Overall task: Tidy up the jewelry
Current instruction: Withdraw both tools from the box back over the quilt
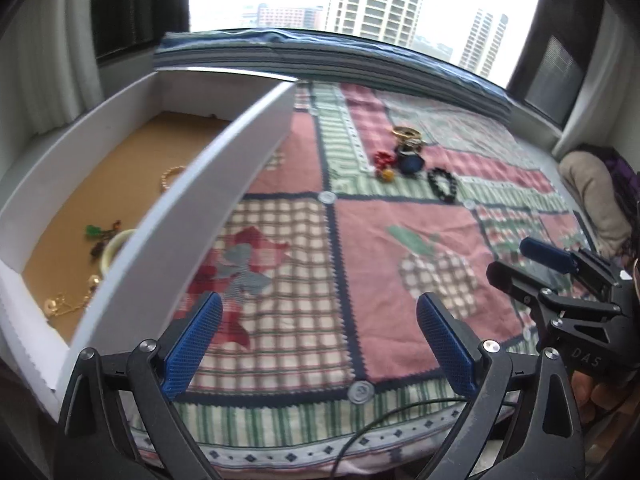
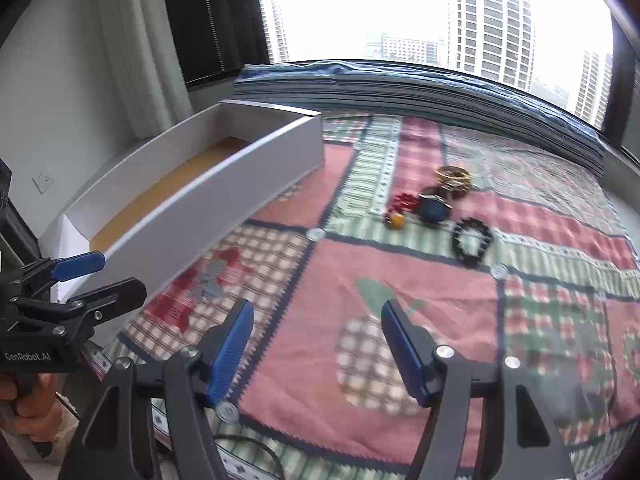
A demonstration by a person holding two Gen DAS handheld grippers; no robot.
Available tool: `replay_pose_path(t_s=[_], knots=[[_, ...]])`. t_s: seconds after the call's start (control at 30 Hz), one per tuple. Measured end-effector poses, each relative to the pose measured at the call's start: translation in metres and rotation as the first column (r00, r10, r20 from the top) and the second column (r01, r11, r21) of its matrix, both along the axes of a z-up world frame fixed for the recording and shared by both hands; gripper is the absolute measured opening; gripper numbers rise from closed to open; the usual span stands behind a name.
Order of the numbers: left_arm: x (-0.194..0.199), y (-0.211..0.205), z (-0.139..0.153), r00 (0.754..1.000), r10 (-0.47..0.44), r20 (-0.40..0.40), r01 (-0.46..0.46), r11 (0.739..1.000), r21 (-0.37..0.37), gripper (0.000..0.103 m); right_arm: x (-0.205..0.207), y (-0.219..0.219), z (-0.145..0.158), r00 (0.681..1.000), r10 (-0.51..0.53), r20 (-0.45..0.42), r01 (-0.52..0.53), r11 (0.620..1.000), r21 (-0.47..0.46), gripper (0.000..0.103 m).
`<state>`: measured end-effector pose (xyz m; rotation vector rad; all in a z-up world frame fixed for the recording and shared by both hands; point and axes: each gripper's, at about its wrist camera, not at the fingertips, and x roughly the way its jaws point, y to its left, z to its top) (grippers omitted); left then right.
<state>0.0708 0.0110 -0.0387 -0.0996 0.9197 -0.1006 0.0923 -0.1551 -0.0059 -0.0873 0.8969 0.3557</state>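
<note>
The left gripper (image 2: 86,280), marked "GenRobot.AI", and right gripper (image 1: 528,264), marked "DAS", both have fingers apart, empty.

Open ground: patchwork quilt (image 2: 400,272) bare between both tools and the jewelry heap (image 2: 436,200), wide enough for either to pass.
Left side: long white box (image 1: 224,184), tall wall standing along the quilt edge; entry from above only.
Far side: folded striped bedding (image 2: 440,96) along the window.
Loose obstacle: black bead bracelet (image 2: 472,242), just beside the heap.
</note>
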Motion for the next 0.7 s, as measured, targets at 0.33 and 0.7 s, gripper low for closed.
replay_pose_path(t_s=[0.33,0.7], knots=[[-0.010,-0.060,-0.020,0.991,-0.119,-0.054,0.119,0.993,0.013,0.098,-0.055,-0.081,-0.010,0.983,-0.181,0.043,0.182,0.983,-0.023,0.068],[-0.014,-0.057,-0.031,0.993,-0.080,-0.082,0.082,0.996,0.028,0.098,-0.059,-0.081,-0.028,0.988,-0.155,-0.015,0.155,0.987,0.043,0.068]])
